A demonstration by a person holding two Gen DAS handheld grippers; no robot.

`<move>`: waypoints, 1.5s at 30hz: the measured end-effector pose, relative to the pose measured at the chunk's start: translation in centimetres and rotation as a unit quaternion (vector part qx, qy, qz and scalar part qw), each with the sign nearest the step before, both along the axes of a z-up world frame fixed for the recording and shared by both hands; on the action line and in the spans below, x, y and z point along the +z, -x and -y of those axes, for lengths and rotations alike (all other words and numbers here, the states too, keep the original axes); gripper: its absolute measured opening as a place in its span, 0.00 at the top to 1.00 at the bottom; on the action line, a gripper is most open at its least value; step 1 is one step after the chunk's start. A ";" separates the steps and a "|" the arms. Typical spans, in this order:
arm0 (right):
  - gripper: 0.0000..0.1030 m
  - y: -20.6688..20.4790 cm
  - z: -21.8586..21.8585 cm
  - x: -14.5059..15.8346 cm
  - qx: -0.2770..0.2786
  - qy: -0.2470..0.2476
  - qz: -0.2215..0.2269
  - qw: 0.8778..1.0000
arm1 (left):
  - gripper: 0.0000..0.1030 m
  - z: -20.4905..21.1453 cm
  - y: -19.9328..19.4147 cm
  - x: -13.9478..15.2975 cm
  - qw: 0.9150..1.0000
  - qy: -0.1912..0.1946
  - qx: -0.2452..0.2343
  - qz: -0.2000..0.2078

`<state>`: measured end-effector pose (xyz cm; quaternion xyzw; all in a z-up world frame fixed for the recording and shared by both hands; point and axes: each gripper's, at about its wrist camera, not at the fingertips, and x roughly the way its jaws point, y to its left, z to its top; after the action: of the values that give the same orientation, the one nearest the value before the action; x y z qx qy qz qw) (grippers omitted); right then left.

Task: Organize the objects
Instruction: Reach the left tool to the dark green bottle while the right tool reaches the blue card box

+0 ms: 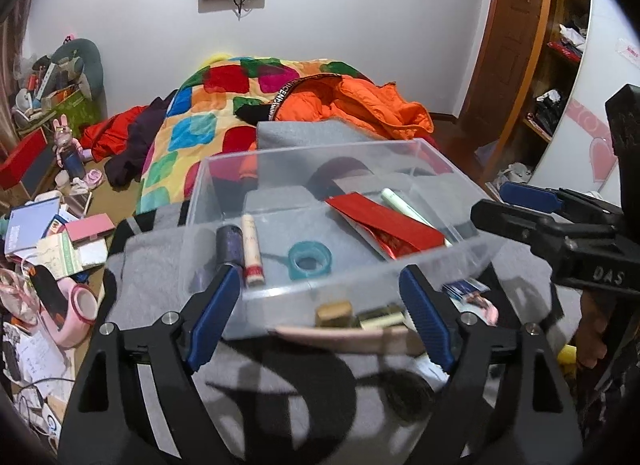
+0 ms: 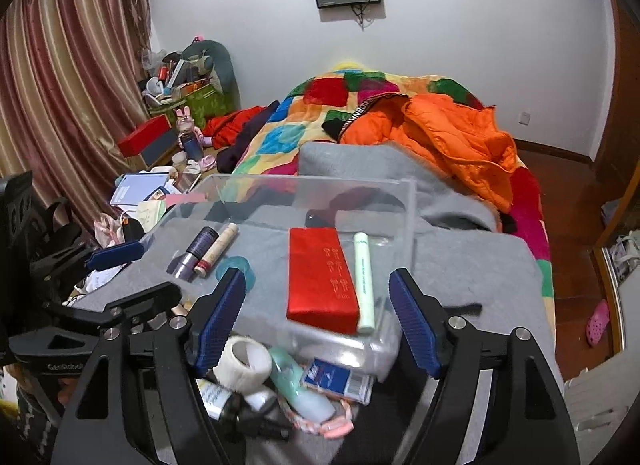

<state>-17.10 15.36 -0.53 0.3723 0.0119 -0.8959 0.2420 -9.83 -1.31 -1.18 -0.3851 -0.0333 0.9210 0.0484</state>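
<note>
Both grippers (image 1: 320, 305) (image 2: 316, 317) open over clear box (image 2: 404, 225)

Clear plastic on grey cloth

We see a glossy transparent plastic box (image 2: 404, 201) on matt, fuzzy grey cloth (image 2: 460, 265); inside lies a satiny red packet (image 2: 320, 277); a puffy orange jacket (image 2: 456, 137) shines softly.

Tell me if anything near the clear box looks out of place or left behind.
Yes. The clear plastic box already holds the red packet, green tube and two bottles, but a white tape roll, a blue card pack and a mint-green bottle lie loose in front of it on the grey blanket.
</note>
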 end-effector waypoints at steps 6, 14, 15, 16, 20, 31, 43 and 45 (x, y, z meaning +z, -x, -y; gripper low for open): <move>0.31 -1.2 -1.4 -0.9 -0.019 -0.005 0.013 1.000 | 0.18 -0.5 -1.8 -0.4 1.000 -0.023 -0.008 0.008; 0.31 -1.6 -2.2 -4.3 -0.032 0.002 0.066 0.997 | 0.14 -3.0 -3.2 -2.0 0.998 -0.034 -0.045 0.030; 0.31 -1.5 -2.3 -4.8 -0.033 0.003 0.075 0.997 | 0.14 -3.5 -3.2 -2.4 0.997 -0.034 -0.052 0.036; 0.31 -1.4 -2.3 -5.3 -0.034 0.004 0.082 0.996 | 0.14 -3.8 -3.2 -2.7 0.997 -0.035 -0.057 0.041; 0.31 -0.9 -2.3 -6.6 -0.033 0.015 0.106 0.994 | 0.14 -4.8 -3.1 -3.8 0.996 -0.030 -0.071 0.053; 0.39 -0.5 -2.0 -8.1 -0.032 0.024 0.121 0.992 | 0.27 -5.1 -2.8 -5.4 0.994 -0.050 -0.077 0.058; 0.56 -1.8 -2.1 -7.5 -0.032 0.008 0.099 0.995 | 0.37 -4.9 -4.5 -4.7 0.996 -0.043 -0.066 0.040; 0.56 -2.2 -2.2 -7.3 -0.031 0.006 0.096 0.995 | 0.37 -4.4 -4.9 -4.4 0.997 -0.046 -0.058 0.037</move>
<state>-14.87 17.53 -7.81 0.4549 -0.0286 -0.8633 0.2166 -4.94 3.04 -5.62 -0.4177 -0.0548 0.8993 0.1178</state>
